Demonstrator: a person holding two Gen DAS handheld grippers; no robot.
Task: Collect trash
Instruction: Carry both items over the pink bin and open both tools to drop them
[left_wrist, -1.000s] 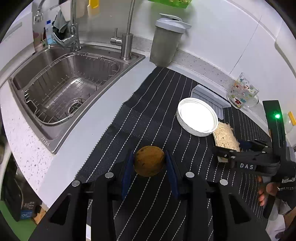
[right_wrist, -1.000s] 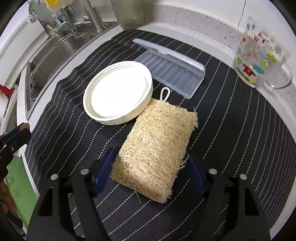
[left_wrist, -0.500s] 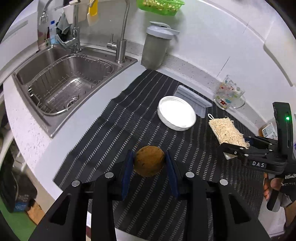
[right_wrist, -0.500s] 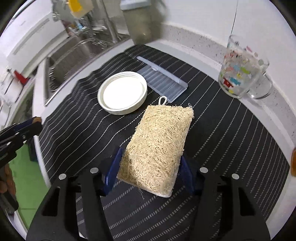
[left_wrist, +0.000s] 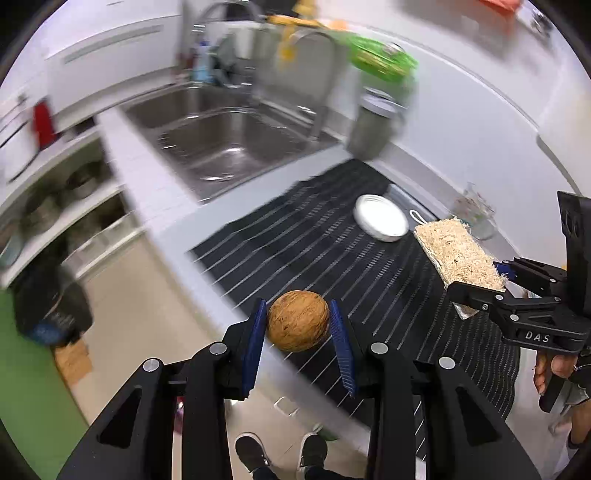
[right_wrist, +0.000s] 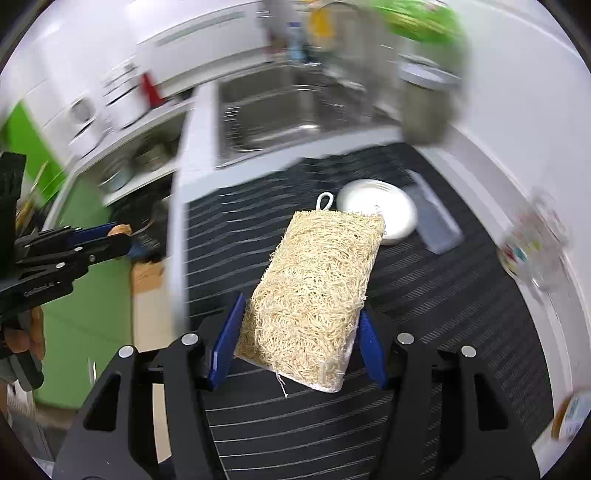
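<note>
My left claw (left_wrist: 298, 328) is clamped on a round brown rough-skinned ball, nut or fruit I cannot tell (left_wrist: 297, 320), its blue pads pressing each side, and it hangs over the near edge of the white counter (left_wrist: 155, 192) with the floor and my shoes below. My right claw (right_wrist: 297, 341) holds a pale straw-coloured loofah scrubbing pad with a white hanging loop (right_wrist: 314, 284); its jaws have just been closing and now the pads squeeze the pad's lower sides, the rest tilting up and forward above the black mat with thin white stripes (right_wrist: 443, 317).

Left on the mat are a round white lid-like disc (right_wrist: 380, 206), a grey ribbed plastic tray (right_wrist: 436, 221) just beside it, and a patterned glass cup (left_wrist: 476, 210) near the wall. The steel sink (left_wrist: 221, 140) lies beyond.

I judge both pickups done, and the step in hand is carrying the two pieces off the counter. Next I need a bin: a dark bag or bin (left_wrist: 51, 310) sits on the floor to my left, though it is too blurred to be sure. The move calls for swinging both claws over it with firm grips, then spreading the jaws only once each piece is above the opening.
</note>
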